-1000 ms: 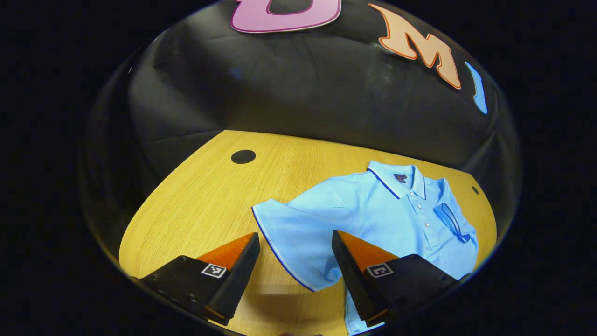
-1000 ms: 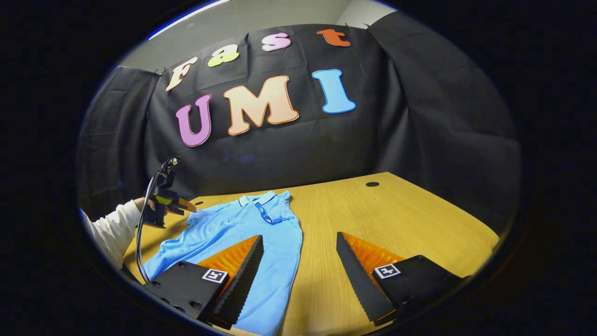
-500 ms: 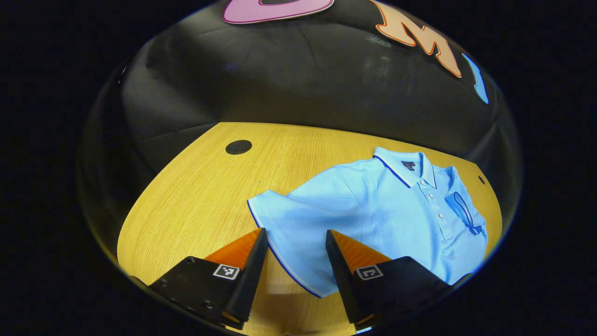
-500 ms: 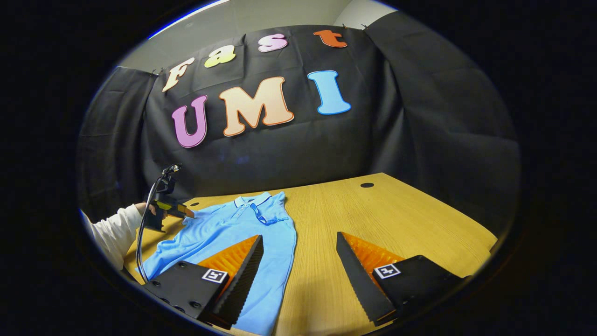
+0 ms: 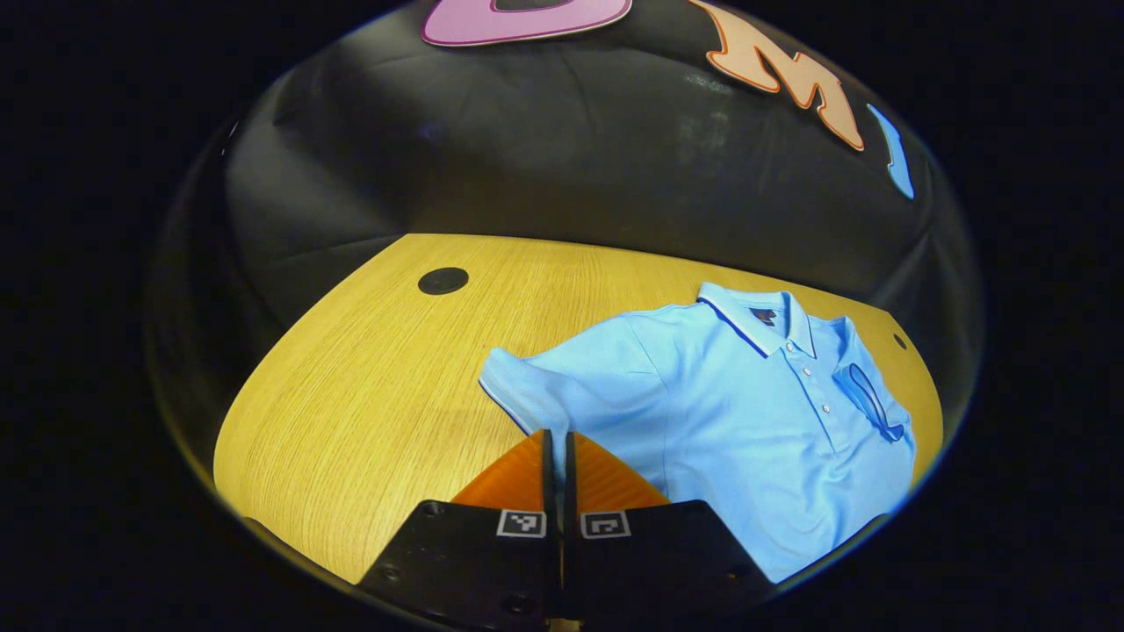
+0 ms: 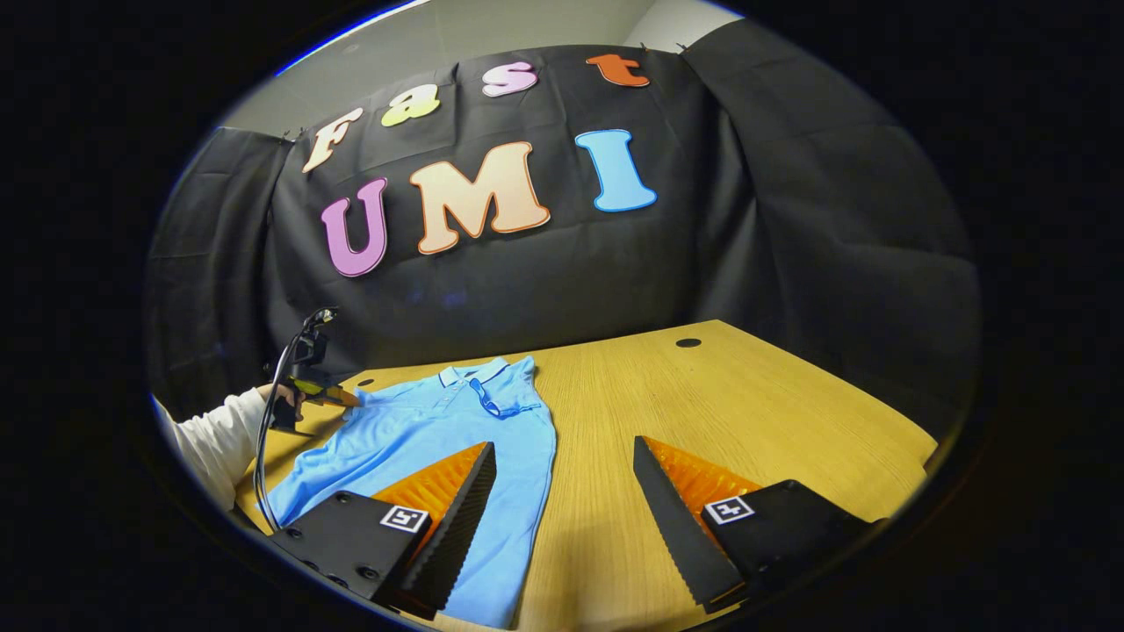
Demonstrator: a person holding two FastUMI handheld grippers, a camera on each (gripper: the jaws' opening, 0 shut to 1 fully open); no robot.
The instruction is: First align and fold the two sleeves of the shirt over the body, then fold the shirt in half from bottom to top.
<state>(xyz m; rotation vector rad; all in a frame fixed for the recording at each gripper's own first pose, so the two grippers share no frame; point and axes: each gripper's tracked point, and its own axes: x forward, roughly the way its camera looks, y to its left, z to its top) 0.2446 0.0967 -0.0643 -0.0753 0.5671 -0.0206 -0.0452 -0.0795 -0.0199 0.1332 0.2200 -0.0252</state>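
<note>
Light blue shirt [image 5: 755, 412], plain, with dark blue piping along collar [image 5: 755, 318] and sleeve [image 5: 527, 395] hem; small white buttons [image 5: 812, 379] down placket; dark label inside neck. Table [image 5: 369, 386] of yellow-tan wood with fine straight grain, dotted by round black holes [image 5: 443, 281]. White sleeve on person's arm [image 6: 215, 439]. Black cable [image 6: 268, 421] at far gripper. Small black-and-white square markers [image 6: 725, 509] on black gripper bodies. Grey-white wall strip above black cloth.

Shirt [image 5: 746, 421] hem cut off at view edge; sleeve [image 5: 527, 395] edge hidden btwn left tool [image 5: 557, 443] fingers.
</note>
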